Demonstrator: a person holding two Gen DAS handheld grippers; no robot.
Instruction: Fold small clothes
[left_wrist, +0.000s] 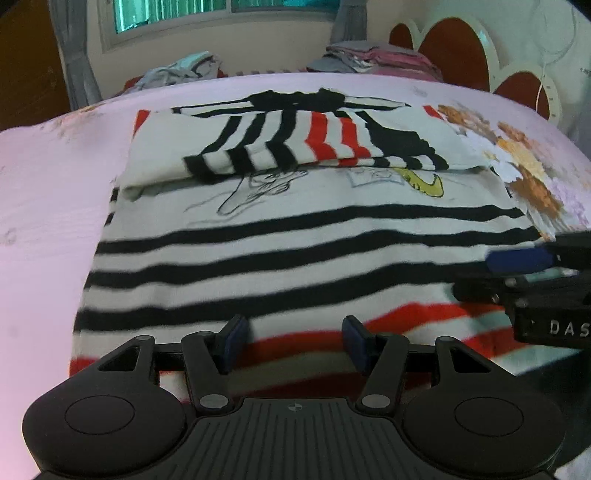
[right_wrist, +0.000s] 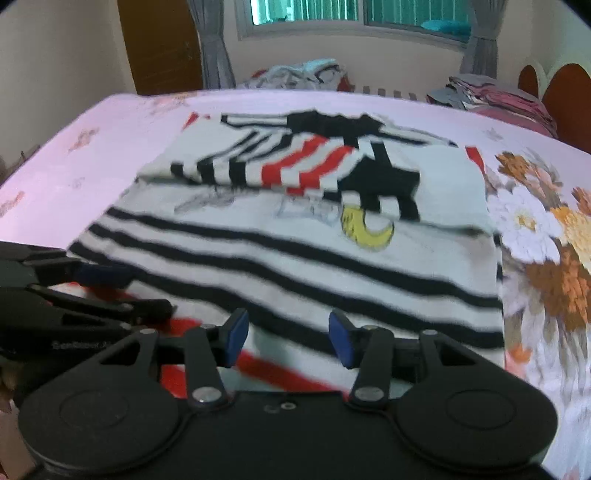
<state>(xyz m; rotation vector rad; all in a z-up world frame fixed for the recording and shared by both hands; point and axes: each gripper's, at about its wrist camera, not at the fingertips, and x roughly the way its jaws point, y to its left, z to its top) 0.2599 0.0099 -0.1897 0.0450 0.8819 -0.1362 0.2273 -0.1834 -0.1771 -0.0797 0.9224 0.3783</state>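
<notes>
A small white shirt (left_wrist: 295, 236) with black and red stripes and a yellow moon print (right_wrist: 365, 229) lies flat on the pink bed. Its sleeves and top part (left_wrist: 295, 140) are folded down over the chest. My left gripper (left_wrist: 295, 343) is open and empty just above the shirt's near red-striped hem. My right gripper (right_wrist: 286, 339) is open and empty over the same hem, further right. Each gripper shows at the edge of the other's view: the right one in the left wrist view (left_wrist: 524, 258), the left one in the right wrist view (right_wrist: 103, 277).
The pink bedsheet (left_wrist: 44, 184) has a flower print (right_wrist: 546, 258) to the right of the shirt. A loose heap of clothes (left_wrist: 177, 70) and a stack of folded clothes (left_wrist: 380, 59) lie at the far edge. A red and white headboard (left_wrist: 458, 40) stands at the right.
</notes>
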